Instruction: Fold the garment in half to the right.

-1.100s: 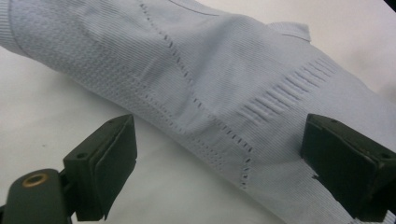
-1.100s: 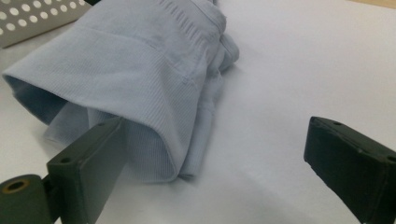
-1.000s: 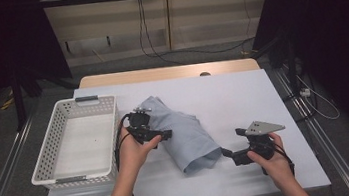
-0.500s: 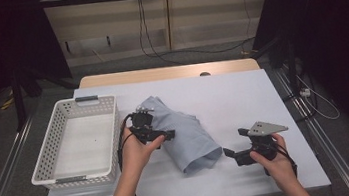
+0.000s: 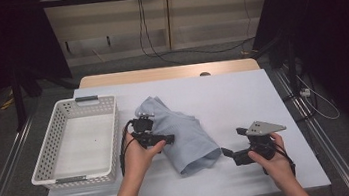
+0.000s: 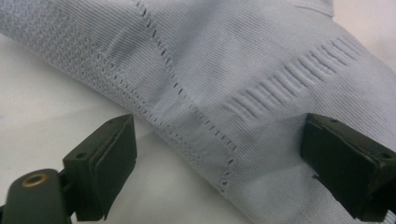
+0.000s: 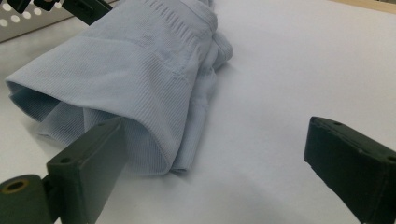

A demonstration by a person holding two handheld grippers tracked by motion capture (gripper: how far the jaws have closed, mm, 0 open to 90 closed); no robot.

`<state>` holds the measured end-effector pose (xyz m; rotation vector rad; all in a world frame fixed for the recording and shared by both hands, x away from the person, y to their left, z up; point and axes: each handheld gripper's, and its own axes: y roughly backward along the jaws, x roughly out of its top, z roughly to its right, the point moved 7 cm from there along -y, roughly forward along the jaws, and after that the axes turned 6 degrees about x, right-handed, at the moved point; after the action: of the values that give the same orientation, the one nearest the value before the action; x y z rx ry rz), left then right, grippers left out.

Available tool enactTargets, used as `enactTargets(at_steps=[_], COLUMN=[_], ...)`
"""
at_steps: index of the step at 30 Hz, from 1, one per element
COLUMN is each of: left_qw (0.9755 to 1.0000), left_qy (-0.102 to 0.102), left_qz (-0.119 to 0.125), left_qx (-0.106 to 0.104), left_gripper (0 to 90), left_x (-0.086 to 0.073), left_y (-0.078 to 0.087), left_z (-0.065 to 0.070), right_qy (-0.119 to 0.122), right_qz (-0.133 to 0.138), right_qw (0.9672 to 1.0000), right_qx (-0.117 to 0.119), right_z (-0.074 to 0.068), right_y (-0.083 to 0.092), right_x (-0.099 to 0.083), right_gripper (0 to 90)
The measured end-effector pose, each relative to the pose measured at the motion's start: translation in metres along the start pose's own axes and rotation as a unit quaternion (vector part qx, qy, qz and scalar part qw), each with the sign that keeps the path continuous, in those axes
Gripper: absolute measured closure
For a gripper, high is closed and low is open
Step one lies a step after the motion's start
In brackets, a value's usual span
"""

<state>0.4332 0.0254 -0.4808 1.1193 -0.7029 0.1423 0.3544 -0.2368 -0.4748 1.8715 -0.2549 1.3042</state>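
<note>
- A folded light-blue knit garment (image 5: pixel 179 135) lies near the middle of the white table (image 5: pixel 242 94), running at a slant from the far left toward the near right
- The left gripper (image 5: pixel 160 140) sits at the garment's left edge, its jaws spread wide and pointing across the cloth
- In the left gripper view the garment (image 6: pixel 224 70) passes between the two black jaws; one jaw stands over bare table, the other over the fabric, and no pad presses the cloth
- The right gripper (image 5: pixel 229 152) is just beside the garment's near right end, held low over the table with a grey three-cornered plate on top
- In the right gripper view its jaws stand released and wide apart, with the garment's open end (image 7: pixel 116 93) ahead of the left jaw and bare table between them
- A white perforated basket (image 5: pixel 49 158) stands at the table's left, apart from the garment
</note>
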Motion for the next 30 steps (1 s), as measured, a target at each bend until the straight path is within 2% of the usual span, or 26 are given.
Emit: enactTargets(at_steps=[1, 3, 5, 11, 16, 21, 24, 27, 30], left_qw=[1.0000, 1.0000, 1.0000, 1.0000, 1.0000, 0.9999, 0.9999, 0.9998, 0.9999], left_qy=[-0.004, 0.003, -0.001, 0.006, 0.004, 0.015, 0.011, 0.019, 0.015], left_qz=[-0.002, -0.002, 0.001, 0.002, 0.003, -0.001, -0.002, 0.003, 0.005], left_qx=[0.002, -0.001, 0.001, 0.004, 0.007, 0.006, 0.008, 0.005, 0.008], left_gripper=[11.7, 12.5, 13.6, 14.2, 16.1, 16.2, 16.5, 18.2, 18.7], left_x=[-0.001, -0.002, -0.003, -0.006, -0.006, -0.010, -0.011, -0.011, -0.012], left_y=[0.000, 0.000, -0.001, -0.003, -0.004, -0.009, -0.010, -0.011, -0.011], left_z=[-0.001, -0.001, -0.001, -0.002, -0.001, -0.002, -0.002, -0.001, 0.000], right_qy=[0.000, 0.000, 0.000, 0.005, 0.009, 0.011, 0.013, 0.015, 0.017], right_qz=[0.001, 0.001, -0.001, -0.002, -0.009, -0.012, -0.013, -0.015, -0.017], right_qw=[1.0000, 1.0000, 1.0000, 1.0000, 0.9999, 0.9998, 0.9998, 0.9997, 0.9996], right_qx=[0.000, 0.001, 0.001, 0.003, 0.007, 0.011, 0.012, 0.014, 0.015], right_z=[0.000, 0.000, -0.001, -0.004, -0.007, -0.009, -0.010, -0.011, -0.012], right_y=[0.000, -0.001, -0.001, -0.002, -0.005, -0.006, -0.006, -0.007, -0.008], right_x=[0.000, 0.001, 0.000, 0.001, 0.000, -0.001, -0.001, -0.002, -0.002], right_gripper=[5.8, 5.8, 5.8, 5.8, 5.8, 5.8, 5.8, 5.8, 5.8])
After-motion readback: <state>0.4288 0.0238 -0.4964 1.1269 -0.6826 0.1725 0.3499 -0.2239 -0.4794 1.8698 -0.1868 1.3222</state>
